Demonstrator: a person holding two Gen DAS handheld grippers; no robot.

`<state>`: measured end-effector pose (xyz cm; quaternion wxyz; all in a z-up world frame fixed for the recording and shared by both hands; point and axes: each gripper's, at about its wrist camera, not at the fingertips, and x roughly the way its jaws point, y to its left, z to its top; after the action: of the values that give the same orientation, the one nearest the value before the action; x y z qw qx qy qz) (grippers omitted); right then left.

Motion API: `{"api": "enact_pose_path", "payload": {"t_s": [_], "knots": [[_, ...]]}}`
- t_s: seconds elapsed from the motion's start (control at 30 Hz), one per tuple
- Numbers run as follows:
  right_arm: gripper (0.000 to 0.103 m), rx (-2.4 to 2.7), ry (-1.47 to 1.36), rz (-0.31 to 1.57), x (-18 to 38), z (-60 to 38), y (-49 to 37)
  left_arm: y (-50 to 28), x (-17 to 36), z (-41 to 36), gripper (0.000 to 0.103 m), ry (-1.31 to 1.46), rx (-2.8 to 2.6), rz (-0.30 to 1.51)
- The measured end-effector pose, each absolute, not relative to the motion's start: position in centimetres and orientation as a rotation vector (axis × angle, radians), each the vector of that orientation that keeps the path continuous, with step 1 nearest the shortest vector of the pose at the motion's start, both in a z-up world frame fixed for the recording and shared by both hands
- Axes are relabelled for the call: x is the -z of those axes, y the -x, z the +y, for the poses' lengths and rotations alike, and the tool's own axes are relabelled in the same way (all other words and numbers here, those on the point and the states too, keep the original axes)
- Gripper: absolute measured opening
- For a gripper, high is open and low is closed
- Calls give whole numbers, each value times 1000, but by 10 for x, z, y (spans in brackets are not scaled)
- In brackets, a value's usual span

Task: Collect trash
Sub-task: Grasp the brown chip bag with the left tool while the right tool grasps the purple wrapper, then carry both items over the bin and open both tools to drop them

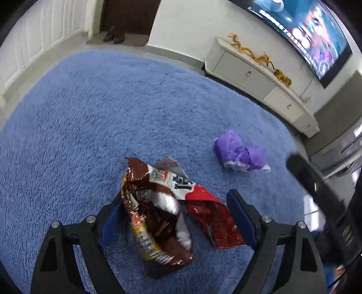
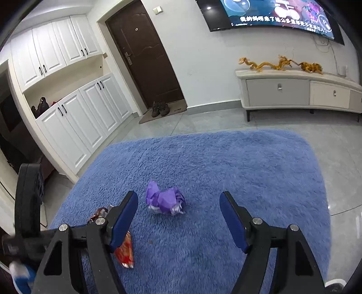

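A torn brown snack bag (image 1: 156, 221) lies on the blue rug (image 1: 90, 126) between the fingers of my left gripper (image 1: 176, 194). It leans against the left pad (image 1: 108, 224) and stands apart from the right pad (image 1: 242, 217), so the jaws are open. A red wrapper (image 1: 212, 217) lies beside the bag, also between the fingers. Farther right rests a crumpled purple wrapper (image 1: 239, 153). My right gripper (image 2: 178, 194) is open and points at the purple wrapper (image 2: 165, 201), which lies just beyond its tips. Part of the snack bag (image 2: 125, 251) shows behind its left finger.
A white TV cabinet (image 2: 294, 90) carrying golden dragon figures (image 2: 280, 64) stands against the far wall under a wall-mounted TV (image 2: 271, 15). A dark door (image 2: 144, 54) has shoes (image 2: 160, 108) on a mat in front. White cupboards (image 2: 74, 108) line the left. Grey tiles surround the rug.
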<state>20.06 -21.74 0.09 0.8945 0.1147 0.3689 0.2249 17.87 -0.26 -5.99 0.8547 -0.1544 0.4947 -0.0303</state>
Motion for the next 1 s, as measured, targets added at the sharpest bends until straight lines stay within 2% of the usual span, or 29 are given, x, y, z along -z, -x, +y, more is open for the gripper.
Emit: {"api": "enact_pose_path", "payload": {"t_s": [0.07, 0.13, 0.2, 0.27, 0.4, 0.53, 0.77, 1.0], "knots": [[73, -487, -252, 783, 4, -213, -208, -171, 60, -5, 72, 288, 71, 1002], [73, -518, -277, 811, 12, -209, -218, -162, 62, -3, 54, 259, 88, 971], [73, -523, -285, 842, 22, -203, -227, -154, 63, -1, 44, 248, 119, 956], [69, -522, -268, 864, 29, -196, -233, -148, 63, 0, 40, 236, 139, 949], [42, -535, -202, 890, 32, -181, -234, -138, 62, 3, 29, 247, 182, 945], [38, -544, -199, 869, 28, -182, -223, -129, 56, 7, 18, 266, 221, 932], [37, -516, -236, 799, 7, -206, -183, -114, 38, 14, 15, 257, 253, 902], [37, -428, -283, 673, -41, -274, -110, -95, 4, 3, 15, 237, 313, 857]]}}
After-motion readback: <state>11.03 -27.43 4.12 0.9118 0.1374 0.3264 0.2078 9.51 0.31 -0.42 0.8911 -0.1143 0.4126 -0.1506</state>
